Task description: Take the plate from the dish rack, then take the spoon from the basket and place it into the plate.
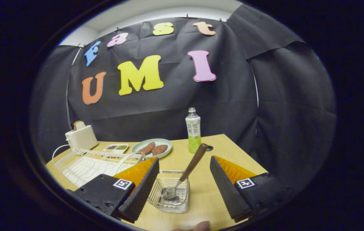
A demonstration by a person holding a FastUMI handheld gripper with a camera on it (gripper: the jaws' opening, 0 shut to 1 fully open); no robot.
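A spoon (186, 171) with a brown handle leans in a small clear basket (171, 192) on the wooden table (207, 199). Its metal bowl rests at the basket's bottom and its handle points up and away. My gripper (182, 189) is open, with the basket and spoon between its two fingers; neither finger touches them. A pale green plate (153, 147) lies flat on the table beyond the left finger, with two brown food pieces on it. The white wire dish rack (89, 163) stands to the left of the left finger, with no dishes that I can see.
A drink bottle (193, 130) stands beyond the spoon handle near the table's far edge. A white toaster (81, 136) with a slice of bread sits behind the rack, a small divided tray (116, 148) next to it. A fingertip (201, 226) shows below the gripper.
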